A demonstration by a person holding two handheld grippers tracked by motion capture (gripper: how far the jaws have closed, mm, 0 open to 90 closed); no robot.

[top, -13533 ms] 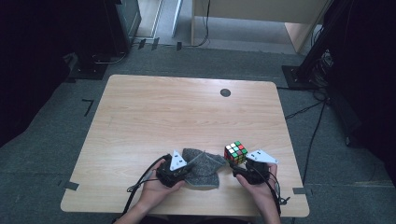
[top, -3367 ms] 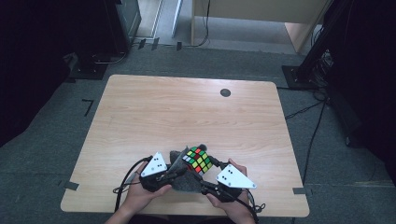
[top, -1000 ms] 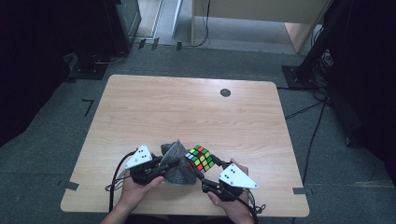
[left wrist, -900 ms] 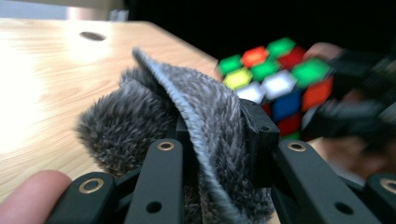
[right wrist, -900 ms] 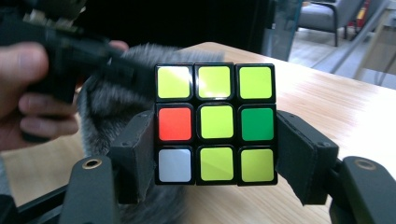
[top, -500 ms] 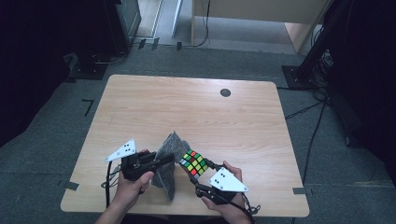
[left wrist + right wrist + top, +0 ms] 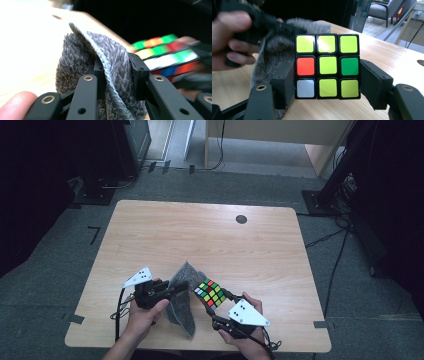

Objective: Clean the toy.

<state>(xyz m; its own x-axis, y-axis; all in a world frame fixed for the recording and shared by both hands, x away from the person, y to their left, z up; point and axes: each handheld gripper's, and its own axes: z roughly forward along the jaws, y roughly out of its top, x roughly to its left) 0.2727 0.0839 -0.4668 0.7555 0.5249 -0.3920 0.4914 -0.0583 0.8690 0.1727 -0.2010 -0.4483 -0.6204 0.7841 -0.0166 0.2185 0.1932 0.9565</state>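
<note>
The left gripper [image 7: 181, 287] is clamped on a fold of the grey fuzzy cloth [image 7: 181, 296]; in the left gripper view the pile is seen pinched between the two black pads [image 7: 100, 68]. Compared with a second ago, this gripper has been carried toward the left of the table [image 7: 150, 235], and the cloth has been peeled away from the cube and lifted into a steep, tent-like drape, its lower edge resting near the front edge of the table. To the right, the puzzle cube [image 7: 211, 292] is gripped by its two side faces in the right gripper [image 7: 216, 306], held just above the tabletop with a mostly yellow-green face turned toward that gripper's camera [image 7: 327, 66]. The cube is now just beside the cloth rather than under it. By this reading, a wiping pass has likely been finished, and a fresh face may be wiped next.
</note>
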